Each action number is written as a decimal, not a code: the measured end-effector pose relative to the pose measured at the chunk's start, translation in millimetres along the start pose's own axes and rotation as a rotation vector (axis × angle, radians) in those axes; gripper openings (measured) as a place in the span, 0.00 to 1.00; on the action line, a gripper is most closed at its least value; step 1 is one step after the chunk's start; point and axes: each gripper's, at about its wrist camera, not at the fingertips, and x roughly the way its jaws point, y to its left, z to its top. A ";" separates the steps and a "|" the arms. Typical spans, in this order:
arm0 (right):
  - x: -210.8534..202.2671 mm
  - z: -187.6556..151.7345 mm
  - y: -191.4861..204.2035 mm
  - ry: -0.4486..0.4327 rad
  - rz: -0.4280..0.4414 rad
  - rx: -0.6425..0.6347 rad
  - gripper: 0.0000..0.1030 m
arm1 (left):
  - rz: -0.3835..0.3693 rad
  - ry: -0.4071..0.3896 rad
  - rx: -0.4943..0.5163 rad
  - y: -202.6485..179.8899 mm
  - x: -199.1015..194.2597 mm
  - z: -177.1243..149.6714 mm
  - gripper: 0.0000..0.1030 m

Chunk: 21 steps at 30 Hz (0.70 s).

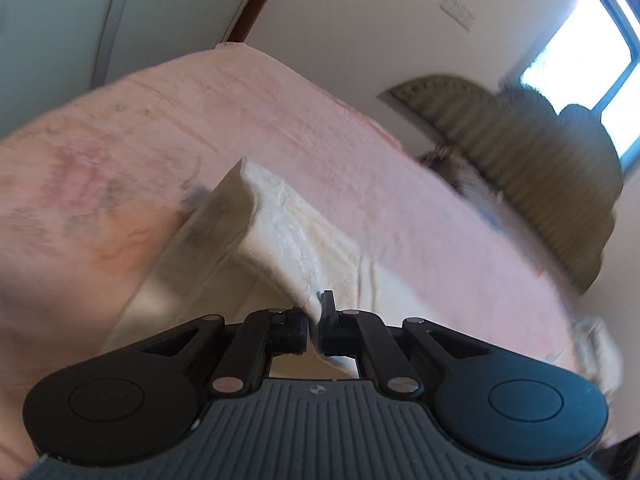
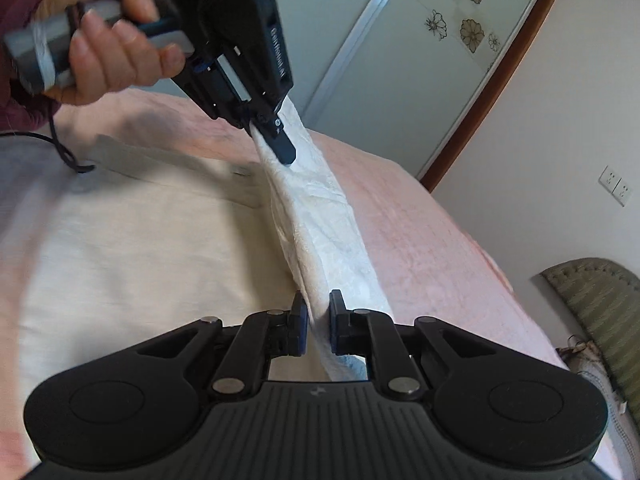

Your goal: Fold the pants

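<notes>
Cream-white pants [image 2: 132, 248] lie spread on a pink bed [image 2: 420, 236], waistband at the far left. One edge is lifted into a taut ridge [image 2: 324, 216] between both grippers. My right gripper [image 2: 318, 320] is shut on the near end of that ridge. My left gripper [image 2: 280, 140], held by a hand, is shut on the far end. In the left wrist view the left gripper [image 1: 314, 320] pinches the pants' edge [image 1: 288, 232], with folded cloth rising ahead over the pink bed [image 1: 120, 152].
A wardrobe with sliding doors [image 2: 400, 52] stands behind the bed. A green padded headboard [image 2: 600, 304] is at the right, also in the left wrist view [image 1: 520, 152], below a bright window [image 1: 592, 56]. A black cable [image 2: 68, 156] trails on the bed.
</notes>
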 end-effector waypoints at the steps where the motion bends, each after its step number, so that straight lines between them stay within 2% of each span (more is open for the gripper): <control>1: -4.5 -0.9 8.1 0.006 0.010 0.003 0.10 | 0.017 0.005 0.025 0.5 -4.7 -8.2 0.05; 5: -15.8 -6.9 36.2 0.027 0.052 0.028 0.10 | 0.042 0.027 0.044 13.7 -20.4 -38.6 0.05; 11: -24.6 -14.7 59.1 0.051 0.113 0.100 0.10 | 0.040 0.047 0.007 39.1 -35.7 -66.8 0.05; 18: -25.6 -8.2 72.0 0.053 0.150 0.146 0.10 | 0.077 -0.001 0.019 45.2 -51.6 -73.6 0.07; 21: -22.3 -8.8 75.2 0.059 0.144 0.169 0.11 | 0.110 0.010 0.030 48.8 -44.9 -78.8 0.10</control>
